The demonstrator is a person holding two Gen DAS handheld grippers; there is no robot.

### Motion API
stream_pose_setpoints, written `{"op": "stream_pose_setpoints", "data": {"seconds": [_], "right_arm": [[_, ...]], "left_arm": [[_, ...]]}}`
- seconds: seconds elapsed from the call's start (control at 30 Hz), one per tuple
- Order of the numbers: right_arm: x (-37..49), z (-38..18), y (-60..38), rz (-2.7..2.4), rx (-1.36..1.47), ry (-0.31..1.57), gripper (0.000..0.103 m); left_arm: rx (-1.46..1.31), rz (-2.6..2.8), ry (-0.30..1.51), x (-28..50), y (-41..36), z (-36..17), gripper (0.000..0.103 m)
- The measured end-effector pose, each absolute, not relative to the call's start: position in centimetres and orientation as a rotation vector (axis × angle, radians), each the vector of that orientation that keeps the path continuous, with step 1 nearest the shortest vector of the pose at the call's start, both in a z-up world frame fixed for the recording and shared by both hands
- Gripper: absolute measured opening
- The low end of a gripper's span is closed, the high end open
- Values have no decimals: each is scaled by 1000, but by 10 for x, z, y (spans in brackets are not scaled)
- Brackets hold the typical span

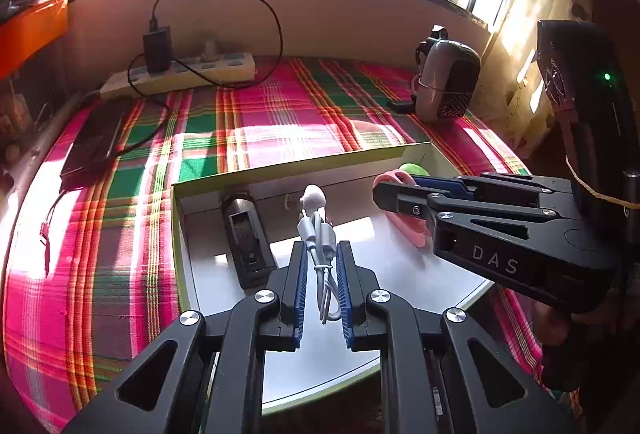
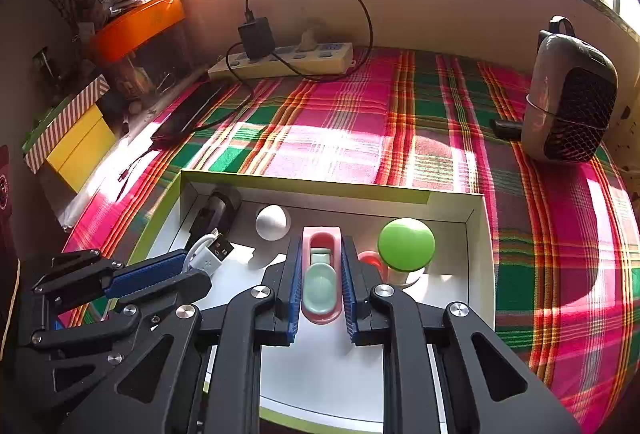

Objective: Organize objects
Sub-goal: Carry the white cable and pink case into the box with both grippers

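A white open box (image 1: 208, 186) (image 2: 478, 254) with a green rim lies on the plaid cloth. My left gripper (image 1: 322, 248) is shut on a coiled white USB cable (image 1: 320, 234), held over the box; the cable's plug shows in the right wrist view (image 2: 212, 254). My right gripper (image 2: 321, 244) is shut on a pink and mint object (image 2: 321, 282), over the box; it also shows in the left wrist view (image 1: 404, 210). In the box lie a black device (image 1: 246, 238) (image 2: 216, 214), a white ball (image 2: 272, 222) and a green mushroom-shaped object (image 2: 406, 244).
A power strip (image 2: 280, 62) with a black charger (image 2: 256, 38) lies at the back by the wall. A dark phone (image 2: 188, 114) lies at the left. A grey heater (image 2: 568, 94) stands at the right. Boxes (image 2: 76, 138) are stacked beyond the left edge.
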State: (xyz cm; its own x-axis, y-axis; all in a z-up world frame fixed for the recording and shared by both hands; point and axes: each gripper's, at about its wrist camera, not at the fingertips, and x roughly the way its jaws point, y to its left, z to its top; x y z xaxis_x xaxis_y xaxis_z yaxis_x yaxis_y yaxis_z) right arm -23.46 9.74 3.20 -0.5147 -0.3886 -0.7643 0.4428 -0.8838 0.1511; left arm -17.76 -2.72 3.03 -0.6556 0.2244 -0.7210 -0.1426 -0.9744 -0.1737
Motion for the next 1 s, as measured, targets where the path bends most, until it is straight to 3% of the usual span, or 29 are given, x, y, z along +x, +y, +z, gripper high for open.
{"op": "stream_pose_setpoints", "data": {"seconds": [1.0], "right_arm": [[-272,8,84,-2349,1268,95,18]], "left_arm": [[-1281,2660,-134,-199,-24,8,13]]}}
